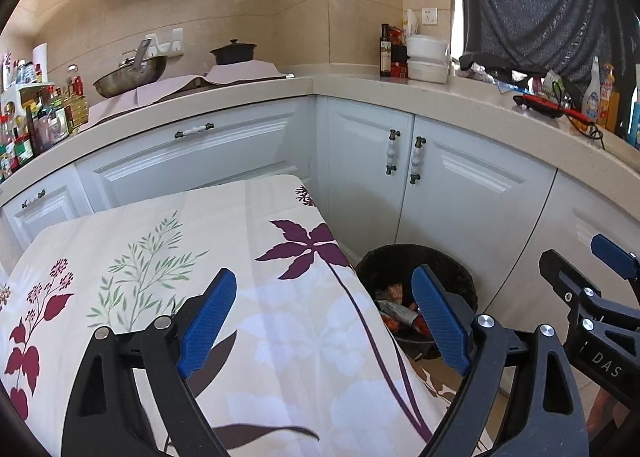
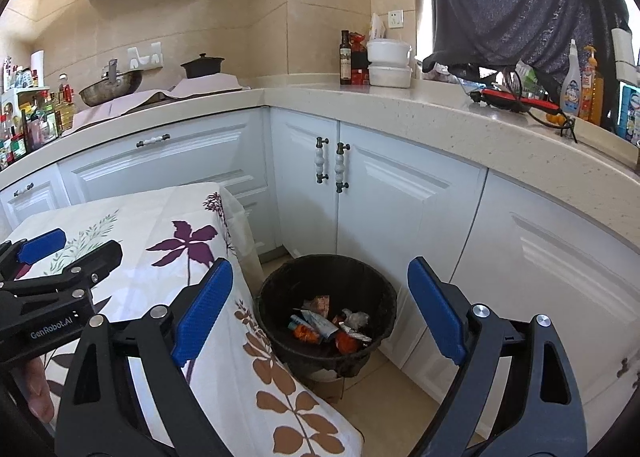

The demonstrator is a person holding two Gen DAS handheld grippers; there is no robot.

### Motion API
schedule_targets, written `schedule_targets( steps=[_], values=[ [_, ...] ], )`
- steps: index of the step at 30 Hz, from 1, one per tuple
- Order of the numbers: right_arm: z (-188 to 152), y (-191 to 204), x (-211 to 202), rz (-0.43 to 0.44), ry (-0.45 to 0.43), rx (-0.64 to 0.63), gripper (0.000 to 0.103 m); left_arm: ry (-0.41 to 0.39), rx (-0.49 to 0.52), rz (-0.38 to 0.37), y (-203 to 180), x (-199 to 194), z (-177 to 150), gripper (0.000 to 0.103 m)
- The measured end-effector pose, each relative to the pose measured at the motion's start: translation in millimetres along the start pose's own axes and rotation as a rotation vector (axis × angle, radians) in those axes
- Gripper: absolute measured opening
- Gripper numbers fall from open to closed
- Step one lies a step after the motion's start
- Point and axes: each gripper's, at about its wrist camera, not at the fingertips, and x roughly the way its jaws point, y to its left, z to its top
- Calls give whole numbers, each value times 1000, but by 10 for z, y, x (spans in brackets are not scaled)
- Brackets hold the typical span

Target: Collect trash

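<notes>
The left tool (image 1: 324, 321), black-framed with blue ribbed pads, has its jaws spread wide with nothing between them; it hangs above the near corner of a low counter draped in a cream cloth printed with purple, red and green leaves (image 1: 168, 257). The right tool (image 2: 320, 309), of the same make, is likewise wide open and empty, and its view looks down between the pads into a round black trash bin (image 2: 276, 289) standing on the tan floor just beside the cloth-covered counter's edge and close to the white cabinet doors (image 2: 384, 217). Inside the bin lies the collected trash (image 2: 328, 327): crumpled orange and red wrappers, a white tube and a silvery foil scrap. In the left view the bin (image 1: 460, 269) shows partly behind the tool's right pad. Above the cabinets runs a speckled beige stone worktop (image 2: 400, 109) bearing a dark oil bottle (image 2: 345, 57), stacked white lidded containers (image 2: 389, 63) and a metal wok (image 2: 110, 87).
</notes>
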Motion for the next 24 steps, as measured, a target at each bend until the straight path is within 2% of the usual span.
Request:
schedule_targets(
  steps=[10,24],
  values=[
    [-17,82,-349,-3,-44,-5,88,-23,-22,9,176,-257,-80,87],
    [1,81,-448,-9,-66,-8,88,-45,-26,4,216,-379,-85,87]
  ],
)
